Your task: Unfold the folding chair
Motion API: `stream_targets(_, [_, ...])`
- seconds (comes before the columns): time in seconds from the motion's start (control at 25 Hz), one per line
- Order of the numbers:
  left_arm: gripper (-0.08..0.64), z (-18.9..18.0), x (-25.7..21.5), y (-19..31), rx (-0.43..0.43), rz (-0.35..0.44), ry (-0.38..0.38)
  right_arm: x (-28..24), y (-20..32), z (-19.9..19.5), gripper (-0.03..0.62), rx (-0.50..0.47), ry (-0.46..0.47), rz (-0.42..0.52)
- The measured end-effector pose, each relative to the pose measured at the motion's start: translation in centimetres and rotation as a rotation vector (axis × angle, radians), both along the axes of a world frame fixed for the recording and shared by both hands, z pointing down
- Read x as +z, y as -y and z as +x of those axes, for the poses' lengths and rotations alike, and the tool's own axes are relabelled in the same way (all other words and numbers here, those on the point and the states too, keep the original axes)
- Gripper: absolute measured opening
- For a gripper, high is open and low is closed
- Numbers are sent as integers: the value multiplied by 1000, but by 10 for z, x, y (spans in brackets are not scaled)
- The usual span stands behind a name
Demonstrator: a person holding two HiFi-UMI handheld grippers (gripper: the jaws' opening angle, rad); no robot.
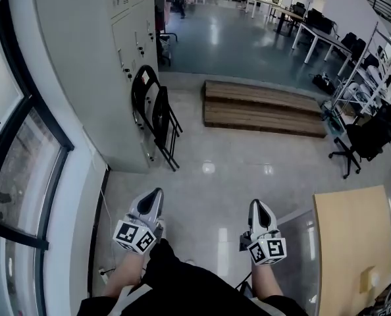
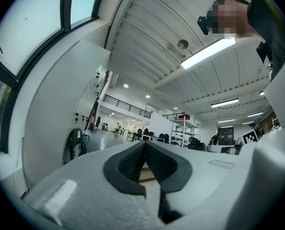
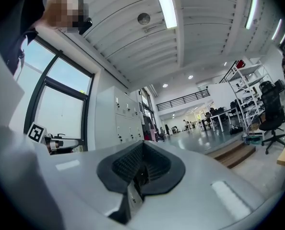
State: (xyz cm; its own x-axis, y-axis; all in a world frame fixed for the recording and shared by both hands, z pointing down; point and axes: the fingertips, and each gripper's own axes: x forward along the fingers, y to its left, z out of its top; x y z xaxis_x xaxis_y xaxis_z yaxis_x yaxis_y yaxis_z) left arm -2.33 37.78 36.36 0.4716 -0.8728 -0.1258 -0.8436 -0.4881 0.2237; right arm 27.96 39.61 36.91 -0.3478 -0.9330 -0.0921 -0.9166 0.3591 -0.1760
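Note:
A black folding chair (image 1: 153, 116) stands folded, leaning against the grey locker cabinet (image 1: 100, 64) at the left. It also shows small in the left gripper view, the chair (image 2: 74, 145) against the cabinet wall. My left gripper (image 1: 156, 195) is shut and empty, held low in front of me, well short of the chair. My right gripper (image 1: 258, 206) is shut and empty too, to the right of the left one. In the gripper views the left gripper (image 2: 145, 145) and the right gripper (image 3: 142, 145) both point roughly level with pads together.
A low wooden platform (image 1: 264, 106) lies across the floor ahead. A black office chair (image 1: 368, 139) stands at the right, a light wooden tabletop (image 1: 353, 242) at the lower right. A window wall (image 1: 18, 170) runs along the left. Desks (image 1: 320, 35) stand further back.

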Motion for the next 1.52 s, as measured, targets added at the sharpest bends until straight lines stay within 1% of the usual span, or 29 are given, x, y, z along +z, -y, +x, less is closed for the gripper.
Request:
stream_targets(0.24, [5, 5, 6, 61, 20, 4, -11, -11, 58, -10, 5, 0, -17, 33])
stream_targets(0.36, [5, 6, 7, 100, 39, 7, -22, -13, 90, -18, 5, 6, -30, 43])
stream_targets(0.48, [5, 6, 2, 143, 68, 23, -15, -19, 129, -24, 5, 26, -39, 46])
stream_targets(0.64, [5, -8, -8, 204, 89, 31, -5, -28, 187, -38, 5, 48, -45, 53])
stream_targets(0.8, [5, -31, -11, 261, 83, 58, 23, -29, 249, -62, 5, 41, -48, 58])
stream_targets(0.88, [5, -46, -11, 285, 75, 61, 39, -30, 278, -80, 5, 27, -44, 65])
stream_targets(1.0, [5, -71, -8, 317, 49, 48, 44, -31, 314, -106, 5, 3, -43, 72])
stream_targets(1.16, [5, -97, -4, 346, -9, 52, 66, -24, 346, -132, 5, -40, -55, 58])
stream_targets(1.24, [5, -112, 3, 360, -49, 30, 66, -20, 361, -144, 5, -60, -61, 49])
stream_targets(1.36, [5, -127, 17, 379, -88, -16, 52, -12, 386, -151, 5, -73, -60, 31])
stream_targets(1.52, [5, -135, 27, 407, -123, -35, 58, -7, 428, -159, 5, -107, -44, 32])
